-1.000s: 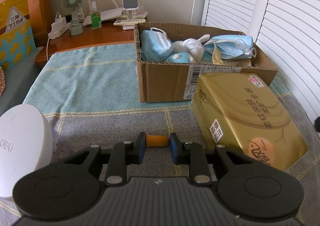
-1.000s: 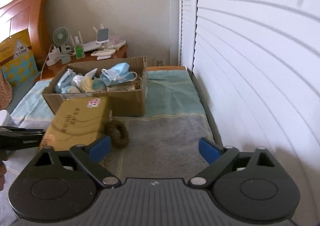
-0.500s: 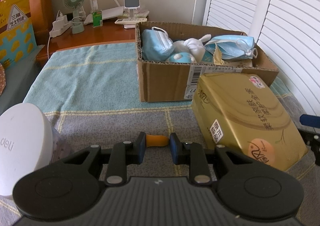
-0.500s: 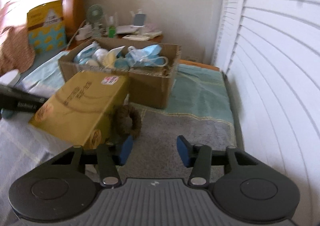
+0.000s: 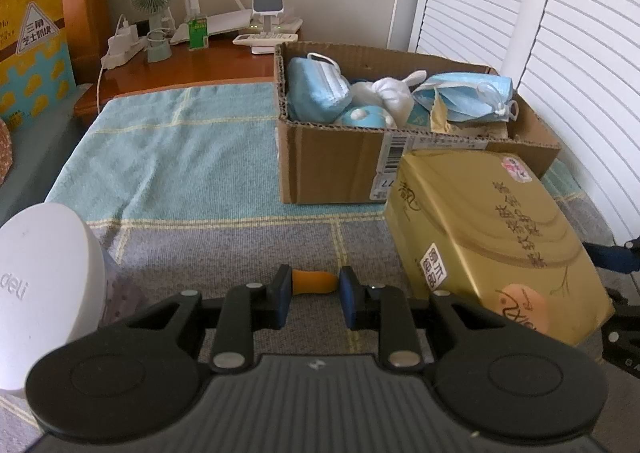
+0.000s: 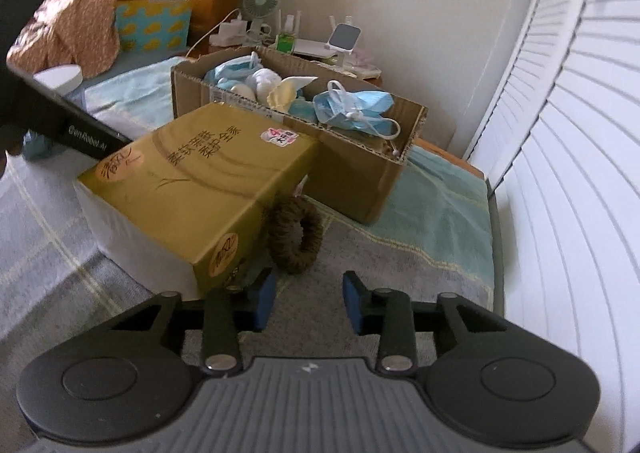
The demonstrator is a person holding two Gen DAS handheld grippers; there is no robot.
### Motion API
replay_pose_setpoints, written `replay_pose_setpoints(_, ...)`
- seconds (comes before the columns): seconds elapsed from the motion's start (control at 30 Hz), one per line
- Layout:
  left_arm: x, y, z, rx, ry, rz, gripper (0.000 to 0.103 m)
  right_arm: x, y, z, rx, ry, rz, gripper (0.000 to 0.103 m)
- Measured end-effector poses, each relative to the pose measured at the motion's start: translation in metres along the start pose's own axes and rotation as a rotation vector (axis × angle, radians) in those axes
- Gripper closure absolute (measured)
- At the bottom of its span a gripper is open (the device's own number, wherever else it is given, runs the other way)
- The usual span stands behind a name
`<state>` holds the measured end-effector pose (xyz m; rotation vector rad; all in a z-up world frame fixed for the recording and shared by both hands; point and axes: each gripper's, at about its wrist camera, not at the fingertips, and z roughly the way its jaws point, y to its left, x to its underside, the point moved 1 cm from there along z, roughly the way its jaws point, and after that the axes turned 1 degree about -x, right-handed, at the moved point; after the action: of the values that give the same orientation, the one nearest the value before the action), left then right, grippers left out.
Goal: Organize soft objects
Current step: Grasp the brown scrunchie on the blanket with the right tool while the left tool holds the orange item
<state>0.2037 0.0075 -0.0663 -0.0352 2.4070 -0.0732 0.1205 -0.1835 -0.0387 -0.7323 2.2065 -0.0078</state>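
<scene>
A cardboard box (image 5: pixel 332 169) holds blue face masks (image 5: pixel 466 95) and white soft items; it also shows in the right wrist view (image 6: pixel 360 173). A gold tissue pack (image 5: pixel 492 237) lies in front of it (image 6: pixel 192 189). A brown hair scrunchie (image 6: pixel 296 237) leans against the pack's end. My right gripper (image 6: pixel 306 303) is open, low over the bed, just short of the scrunchie. My left gripper (image 5: pixel 314 295) is shut on a small orange object (image 5: pixel 312 277).
A white round container (image 5: pixel 44 285) stands at the left. A wooden nightstand (image 5: pixel 192 61) with a small fan (image 5: pixel 154 11) and gadgets is behind the bed. White louvred doors (image 6: pixel 568 133) run along the right. A yellow bag (image 6: pixel 154 3) leans on the headboard.
My right gripper has swung left and down toward the scrunchie and narrowed its opening from wide to medium. The left gripper has stayed still with the orange object.
</scene>
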Motion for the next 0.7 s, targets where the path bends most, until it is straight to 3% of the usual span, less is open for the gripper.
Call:
replay_pose_setpoints(0.27,0.000,0.005,0.000,0.028,-0.002,-0.019,0.079,-0.004,0.010,0.005,0.014,0.019,-0.104,0.068)
replay_pose_setpoints(0.4,0.000,0.007,0.000,0.035,-0.003,-0.023,0.079,-0.006,0.012,0.007,0.012,0.022,-0.129,0.073)
replay_pose_setpoints(0.53,-0.001,0.008,0.000,0.042,-0.002,-0.031,0.079,-0.007,0.014,0.008,-0.003,0.018,-0.145,0.086)
replay_pose_setpoints(0.7,0.000,0.007,0.000,0.040,-0.004,-0.028,0.079,-0.007,0.015,0.006,-0.004,-0.001,-0.148,0.088)
